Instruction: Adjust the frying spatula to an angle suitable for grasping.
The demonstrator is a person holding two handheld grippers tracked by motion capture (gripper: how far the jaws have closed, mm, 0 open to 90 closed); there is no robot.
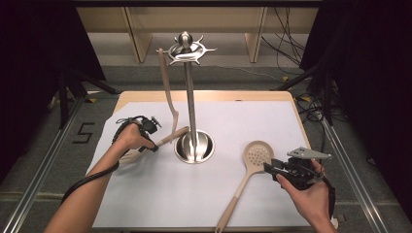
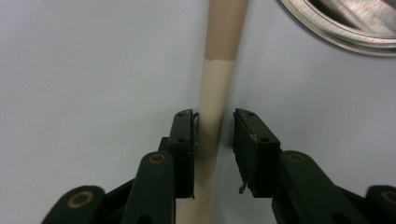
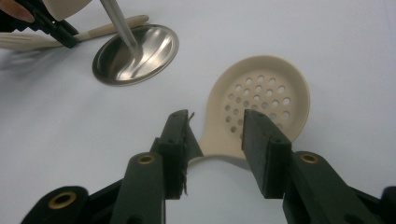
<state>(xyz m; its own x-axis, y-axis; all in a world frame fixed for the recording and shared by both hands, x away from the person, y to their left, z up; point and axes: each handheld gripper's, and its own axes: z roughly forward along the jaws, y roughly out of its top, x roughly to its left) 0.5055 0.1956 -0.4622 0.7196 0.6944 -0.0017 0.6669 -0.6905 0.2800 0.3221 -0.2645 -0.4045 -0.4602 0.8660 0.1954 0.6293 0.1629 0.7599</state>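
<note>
On the white tabletop (image 1: 204,194), the left claw (image 2: 214,140) straddles a utensil handle (image 2: 212,93), unclosed, the right claw (image 3: 215,140) gapes over a slotted spoon (image 3: 261,100); either utensil could slip during an off-centre squeeze.

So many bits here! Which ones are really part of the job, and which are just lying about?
In the job:
left tongs around a utensil handle
right tongs at the slotted spoon
metal stand
hanging utensil

Lying about:
floor cables
</note>
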